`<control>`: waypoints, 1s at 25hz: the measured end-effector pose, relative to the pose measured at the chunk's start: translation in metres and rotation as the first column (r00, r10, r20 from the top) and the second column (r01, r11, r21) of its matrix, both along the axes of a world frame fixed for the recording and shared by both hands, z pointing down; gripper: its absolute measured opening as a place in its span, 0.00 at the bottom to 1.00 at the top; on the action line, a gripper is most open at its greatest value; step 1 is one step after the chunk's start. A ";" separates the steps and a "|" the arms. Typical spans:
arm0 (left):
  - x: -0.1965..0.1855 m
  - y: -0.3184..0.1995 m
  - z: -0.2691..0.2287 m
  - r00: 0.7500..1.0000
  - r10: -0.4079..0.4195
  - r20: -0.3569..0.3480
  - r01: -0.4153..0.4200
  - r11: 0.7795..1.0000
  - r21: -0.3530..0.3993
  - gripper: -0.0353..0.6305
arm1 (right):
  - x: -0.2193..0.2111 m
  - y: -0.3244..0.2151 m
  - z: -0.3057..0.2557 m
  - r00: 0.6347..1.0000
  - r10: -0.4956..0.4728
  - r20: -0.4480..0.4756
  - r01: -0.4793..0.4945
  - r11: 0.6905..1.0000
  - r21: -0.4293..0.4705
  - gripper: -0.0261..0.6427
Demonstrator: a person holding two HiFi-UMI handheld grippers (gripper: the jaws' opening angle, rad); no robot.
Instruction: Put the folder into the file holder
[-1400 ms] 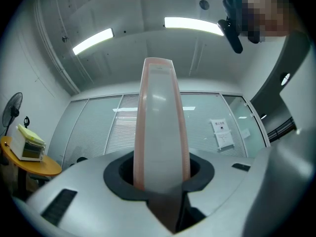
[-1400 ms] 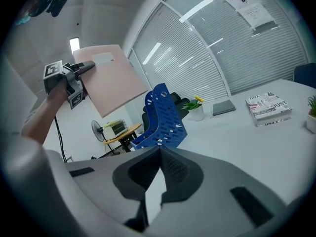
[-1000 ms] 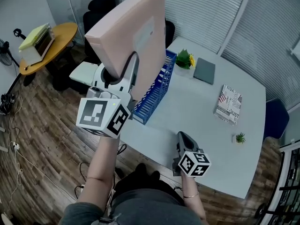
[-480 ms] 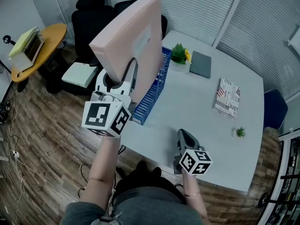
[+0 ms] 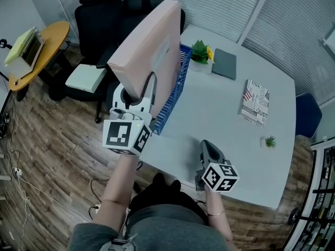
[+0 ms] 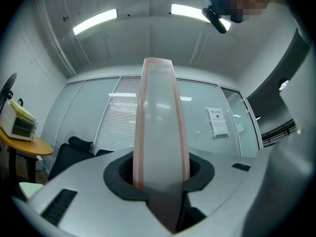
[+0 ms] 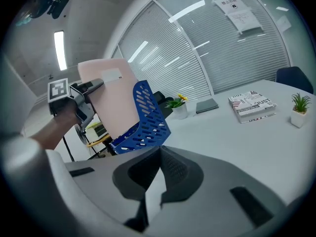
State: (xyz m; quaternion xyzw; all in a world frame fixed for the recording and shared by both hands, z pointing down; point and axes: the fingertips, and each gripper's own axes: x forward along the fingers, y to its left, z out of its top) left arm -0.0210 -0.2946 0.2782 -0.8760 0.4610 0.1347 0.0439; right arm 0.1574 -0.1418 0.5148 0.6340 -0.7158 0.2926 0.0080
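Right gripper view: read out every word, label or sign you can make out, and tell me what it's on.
"JUST": on the book; its other print is too small.
The posted notice: too blurred to read.
The label on the folder: nothing legible.

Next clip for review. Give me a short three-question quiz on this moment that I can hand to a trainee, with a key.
1. Multiple choice: what is clamped in the left gripper? A) a stapler B) the pink folder C) a mug
2. True or false: the right gripper has its jaws together with nothing between them.
3. Short answer: which thing on the table stands right beside the grey notebook?

Key: 1 B. 2 True. 3 The potted plant with a yellow flower.
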 end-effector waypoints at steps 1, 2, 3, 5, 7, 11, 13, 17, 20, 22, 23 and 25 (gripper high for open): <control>0.001 0.000 0.004 1.000 -0.003 0.003 0.003 1.000 0.001 0.28 | 0.001 0.000 0.001 1.000 0.003 0.000 -0.003 1.000 -0.001 0.05; 0.002 0.000 0.007 1.000 -0.007 0.004 0.007 1.000 0.002 0.28 | 0.002 0.000 0.001 1.000 0.008 -0.001 -0.008 1.000 -0.002 0.05; 0.003 0.001 0.009 1.000 -0.011 0.004 0.011 1.000 0.004 0.28 | 0.004 0.001 0.001 1.000 0.012 -0.001 -0.012 1.000 -0.003 0.05; 0.004 0.001 0.014 1.000 -0.019 0.003 0.019 1.000 0.007 0.28 | 0.005 0.001 0.001 1.000 0.017 -0.002 -0.017 1.000 -0.004 0.05; 0.006 0.001 0.019 1.000 -0.024 0.010 0.024 1.000 0.009 0.28 | 0.004 0.001 0.001 1.000 0.018 -0.002 -0.018 1.000 -0.006 0.05; 0.013 -0.001 0.035 0.999 -0.022 0.031 0.022 1.000 -0.002 0.28 | 0.004 -0.001 0.003 1.000 0.016 0.000 -0.016 1.000 -0.012 0.05; 0.015 -0.002 0.043 0.999 -0.022 0.038 0.022 1.000 -0.015 0.28 | 0.005 -0.002 0.004 1.000 0.018 0.000 -0.018 1.000 -0.015 0.05; 0.018 -0.003 0.059 0.998 -0.027 0.052 0.028 0.999 -0.037 0.29 | 0.007 -0.003 0.005 1.000 0.023 0.002 -0.023 1.000 -0.016 0.05; 0.021 -0.001 0.073 0.997 -0.028 0.066 0.032 0.998 -0.051 0.29 | 0.010 -0.003 0.007 1.000 0.026 0.003 -0.025 1.000 -0.016 0.05; 0.023 -0.001 0.081 0.997 -0.023 0.073 0.028 0.998 -0.064 0.29 | 0.009 -0.003 0.007 1.000 0.025 0.003 -0.025 1.000 -0.016 0.05; 0.023 -0.001 0.084 0.997 -0.021 0.075 0.027 0.997 -0.070 0.29 | 0.009 -0.003 0.008 1.000 0.025 0.004 -0.025 1.000 -0.018 0.05; 0.023 -0.001 0.091 0.997 -0.018 0.077 0.025 0.996 -0.085 0.29 | 0.008 -0.002 0.009 1.000 0.025 0.006 -0.025 0.999 -0.023 0.05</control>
